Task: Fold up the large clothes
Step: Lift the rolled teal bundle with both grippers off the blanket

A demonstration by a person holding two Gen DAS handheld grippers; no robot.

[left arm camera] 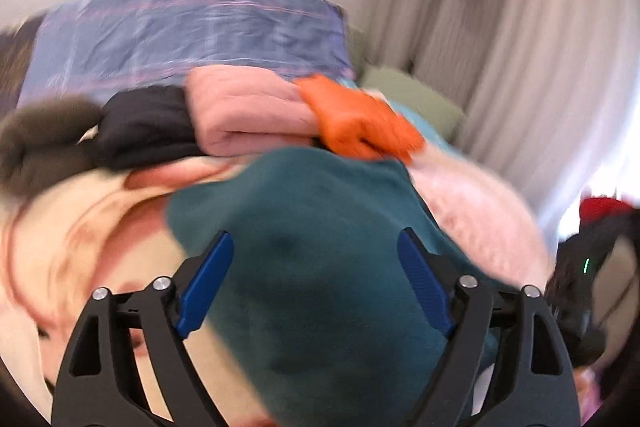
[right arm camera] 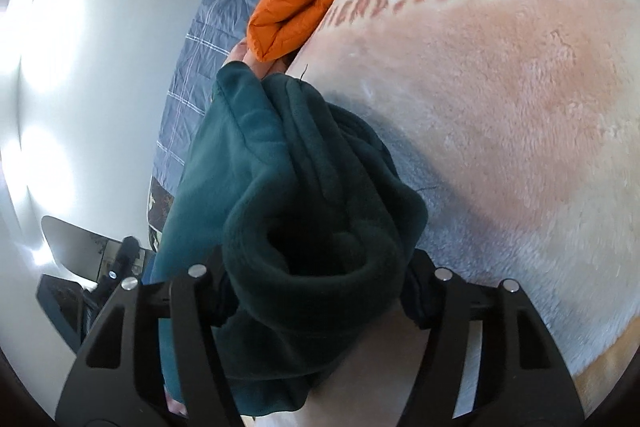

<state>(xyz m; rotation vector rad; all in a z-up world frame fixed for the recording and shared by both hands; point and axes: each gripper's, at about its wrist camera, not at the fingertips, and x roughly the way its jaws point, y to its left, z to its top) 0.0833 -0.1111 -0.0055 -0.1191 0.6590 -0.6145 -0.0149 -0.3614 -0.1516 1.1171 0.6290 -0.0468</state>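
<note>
Teal fleece (left arm camera: 320, 267) is the thing being folded, but the biggest thing showing is the fluffy pink blanket (right arm camera: 500, 87). It is filling the right half of the right wrist view, with faded red letters near the top, and it is lying under everything in the left wrist view too.

Next biggest is the blue checked quilt (left arm camera: 188, 35), stretching across the upper left of the left wrist view against a pale wall. White curtains (left arm camera: 500, 47) are hanging in the upper right.

The teal fleece is spreading over the middle and bottom of the left wrist view, on top of the pink blanket. In the right wrist view it is bunching into a thick roll in the lower middle.

Behind it, in the middle of the left wrist view, a folded pink jacket (left arm camera: 248, 115), a black jacket (left arm camera: 148, 123) and an orange puffy jacket (left arm camera: 360, 123) are sitting in a row, touching each other.

The left gripper (left arm camera: 316, 247) is standing wide open, its blue pads (left arm camera: 208, 283) resting on either side of the fleece without squeezing it. The right gripper (right arm camera: 316, 267) has its tips buried in the teal roll, so how tightly it is pinching cannot be told.
</note>
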